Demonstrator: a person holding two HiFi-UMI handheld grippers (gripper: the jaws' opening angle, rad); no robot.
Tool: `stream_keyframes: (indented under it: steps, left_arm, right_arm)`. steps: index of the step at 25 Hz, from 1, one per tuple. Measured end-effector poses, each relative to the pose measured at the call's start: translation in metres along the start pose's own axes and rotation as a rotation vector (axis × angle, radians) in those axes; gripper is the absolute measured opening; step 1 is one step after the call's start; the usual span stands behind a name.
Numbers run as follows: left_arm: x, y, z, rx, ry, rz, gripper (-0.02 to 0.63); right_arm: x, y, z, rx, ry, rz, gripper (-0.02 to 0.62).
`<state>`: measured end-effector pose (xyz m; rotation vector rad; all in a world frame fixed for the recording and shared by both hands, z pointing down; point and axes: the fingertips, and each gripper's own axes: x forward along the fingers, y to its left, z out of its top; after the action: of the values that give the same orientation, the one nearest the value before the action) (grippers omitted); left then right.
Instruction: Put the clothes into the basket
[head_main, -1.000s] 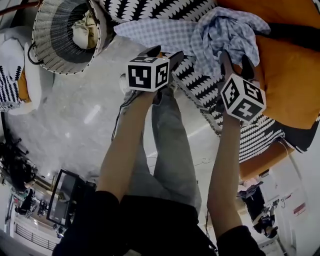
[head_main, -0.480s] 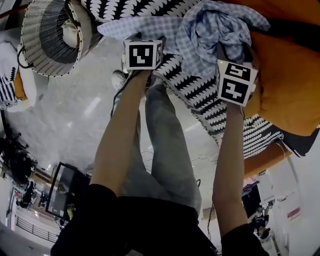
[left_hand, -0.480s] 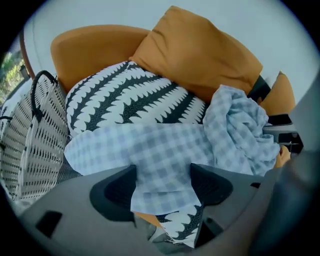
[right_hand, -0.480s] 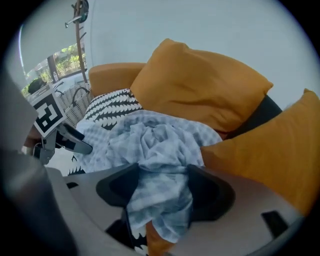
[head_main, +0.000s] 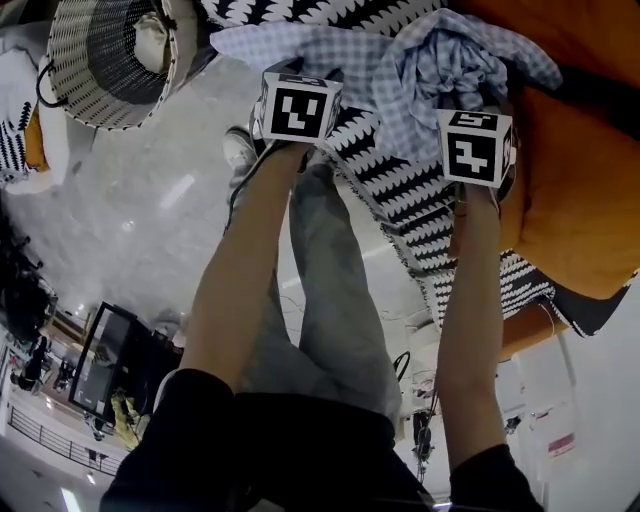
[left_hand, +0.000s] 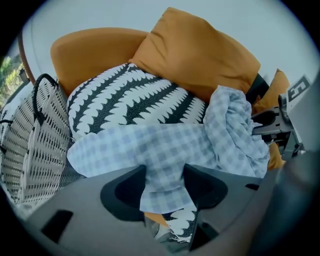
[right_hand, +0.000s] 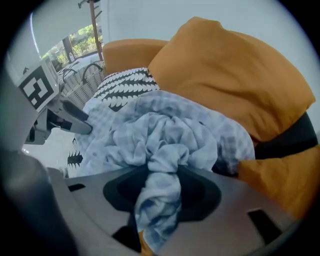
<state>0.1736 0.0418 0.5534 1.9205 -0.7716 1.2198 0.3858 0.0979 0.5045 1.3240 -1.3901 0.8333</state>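
Item: checked garment (head_main: 400, 70), pale blue, lying crumpled and half spread on a black-and-white patterned cushion (head_main: 390, 170) atop an orange sofa (head_main: 570, 180), not yet in the basket. Its flat edge is bracketed by the left hand-held gripper (left_hand: 165, 187), whose jaws are closing but are not clearly seen to pinch. A bunched fold is squeezed by the right hand-held gripper (right_hand: 162, 192), whose jaws are also closing. Two holds are judged necessary so that the wide cloth can be lifted without trailing. A white woven basket (head_main: 70, 70), with a cream garment (head_main: 150, 40) inside, is set on the floor (head_main: 150, 210) beside the sofa, well apart.
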Motion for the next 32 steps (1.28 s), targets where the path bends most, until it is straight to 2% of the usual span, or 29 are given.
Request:
stream_keyframes:
  steps: [4,5,8,11,14,16,24,32]
  left_arm:
    - [-0.007,-0.008,0.0,-0.027,-0.003,-0.055,0.093]
    - [-0.009,-0.011,0.001,-0.03,-0.008,-0.069,0.07]
    - [-0.017,-0.017,0.004,-0.041,-0.034,-0.102,0.046]
    - [-0.031,-0.018,0.007,-0.059,-0.063,-0.137,0.041]
    - [-0.049,-0.01,0.008,-0.053,-0.094,-0.143,0.035]
    - [-0.064,-0.002,0.006,-0.057,-0.115,-0.138,0.035]
    - [-0.117,0.042,-0.008,-0.123,-0.195,-0.135,0.035]
    - [-0.175,0.112,-0.013,-0.186,-0.292,-0.12,0.035]
  right_arm:
    - [-0.001,0.003,0.004,0.03,0.006,0.05,0.133]
    - [-0.003,0.003,0.004,0.05,-0.002,0.058,0.125]
    - [-0.013,0.006,0.009,0.132,-0.045,0.1,0.109]
    - [-0.025,0.018,0.016,0.266,-0.113,0.163,0.106]
    - [-0.041,0.031,0.026,0.4,-0.191,0.221,0.106]
    - [-0.056,0.045,0.032,0.449,-0.237,0.264,0.106]
    - [-0.097,0.113,0.067,0.437,-0.32,0.328,0.106]
    - [-0.128,0.184,0.133,0.378,-0.397,0.384,0.103]
